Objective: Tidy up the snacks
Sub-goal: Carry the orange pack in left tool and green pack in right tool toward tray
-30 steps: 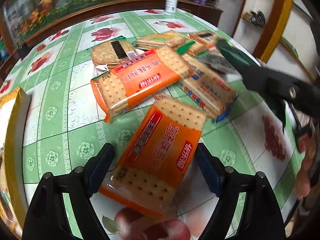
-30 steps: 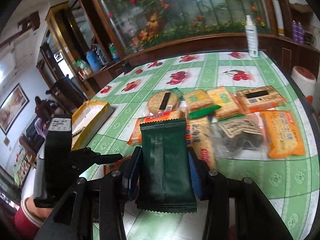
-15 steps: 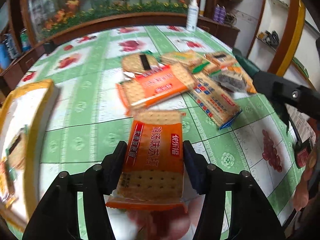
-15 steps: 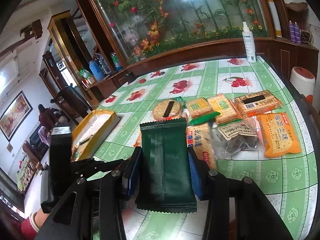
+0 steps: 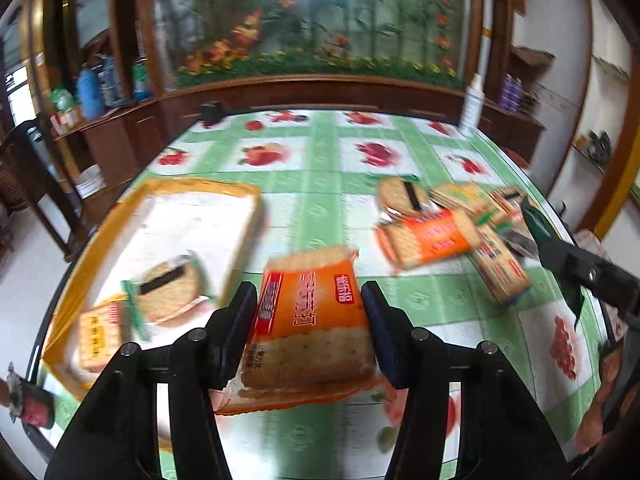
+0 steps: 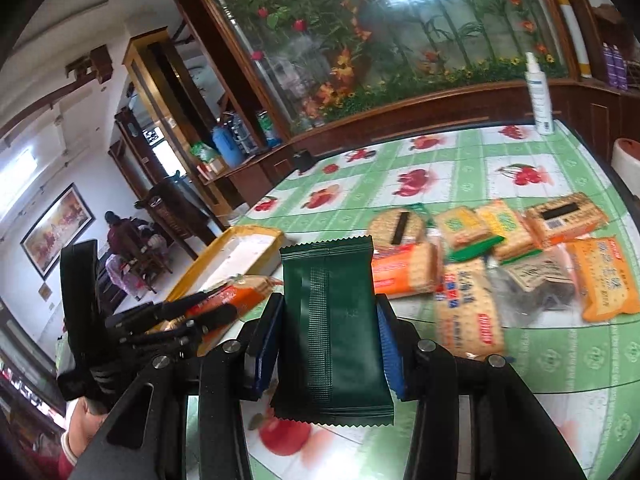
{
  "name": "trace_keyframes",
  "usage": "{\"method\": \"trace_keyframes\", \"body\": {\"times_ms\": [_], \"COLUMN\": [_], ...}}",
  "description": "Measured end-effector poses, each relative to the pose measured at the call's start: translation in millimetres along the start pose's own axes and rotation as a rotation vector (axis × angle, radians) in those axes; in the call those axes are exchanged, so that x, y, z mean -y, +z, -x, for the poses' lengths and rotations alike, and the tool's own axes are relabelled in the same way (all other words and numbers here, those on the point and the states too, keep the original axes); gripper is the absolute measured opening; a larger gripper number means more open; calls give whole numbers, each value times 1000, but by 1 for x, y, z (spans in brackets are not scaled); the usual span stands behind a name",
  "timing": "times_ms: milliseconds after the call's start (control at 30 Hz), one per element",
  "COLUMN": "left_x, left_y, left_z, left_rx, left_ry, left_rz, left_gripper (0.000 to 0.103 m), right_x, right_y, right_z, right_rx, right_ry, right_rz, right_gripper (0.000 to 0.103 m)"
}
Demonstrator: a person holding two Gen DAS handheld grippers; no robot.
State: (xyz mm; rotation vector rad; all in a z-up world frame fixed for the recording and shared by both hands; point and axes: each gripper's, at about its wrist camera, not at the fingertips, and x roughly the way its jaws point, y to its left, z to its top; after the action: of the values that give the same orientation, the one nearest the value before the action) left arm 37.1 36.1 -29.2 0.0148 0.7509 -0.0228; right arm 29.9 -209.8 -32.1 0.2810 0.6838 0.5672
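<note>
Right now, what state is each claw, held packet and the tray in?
Left claw: shut on the orange cracker packet, lifted.
Right claw: shut on the green packet, lifted.
Yellow tray: holds two snack packs, mostly bare.
Snack pile: loose on the table.

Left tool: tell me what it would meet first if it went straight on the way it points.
Likely bare tablecloth just right of the yellow tray. The left tool, shut on the orange cracker pack, points down between the tray and the snack pile; depth is unclear.
</note>
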Motion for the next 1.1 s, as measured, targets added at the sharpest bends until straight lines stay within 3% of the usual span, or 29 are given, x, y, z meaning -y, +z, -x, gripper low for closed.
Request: {"method": "trace_keyframes", "body": {"times_ms": [67, 267, 433, 467, 533, 567, 600, 700, 800, 933, 1000, 1100], "left_x": [-9, -31, -52, -53, -53, -48, -43, -12, 12, 18, 18, 18], "left_y": [2, 4, 0, -2, -8, -14, -20, -35, -43, -53, -56, -52], "left_z": [3, 15, 11, 5, -3, -7, -8, -16, -35, -61, -64, -62], "left_rx": [10, 57, 32, -5, -45, -60, -65, -77, -115, -185, -165, -173], "left_ry": [23, 81, 99, 107, 110, 106, 106, 116, 233, 284, 303, 306], "left_rz": [18, 51, 89, 86, 82, 72, 65, -21, -106, -95, -76, -57], "left_gripper": [28, 28, 28, 32, 50, 69, 77, 77, 77, 77, 88, 88], "right_x": [-8, -37, -52, -53, -52, -50, -49, -44, -40, -37, -32, -31], "right_y": [2, 6, 7, 7, 7, 6, 5, 3, 2, 3, 3, 3], "right_z": [-3, -17, -27, -27, -27, -28, -29, -32, -32, -26, -26, -27], "right_rx": [1, -6, -16, -15, -15, -18, -21, -28, -34, -23, -20, -28], "right_ry": [13, 58, 72, 72, 71, 72, 73, 72, 74, 66, 62, 56], "right_rz": [12, 62, 95, 97, 96, 90, 87, 78, 70, 71, 62, 56], "right_gripper": [45, 45, 46, 46, 46, 47, 47, 47, 47, 47, 47, 47]}}
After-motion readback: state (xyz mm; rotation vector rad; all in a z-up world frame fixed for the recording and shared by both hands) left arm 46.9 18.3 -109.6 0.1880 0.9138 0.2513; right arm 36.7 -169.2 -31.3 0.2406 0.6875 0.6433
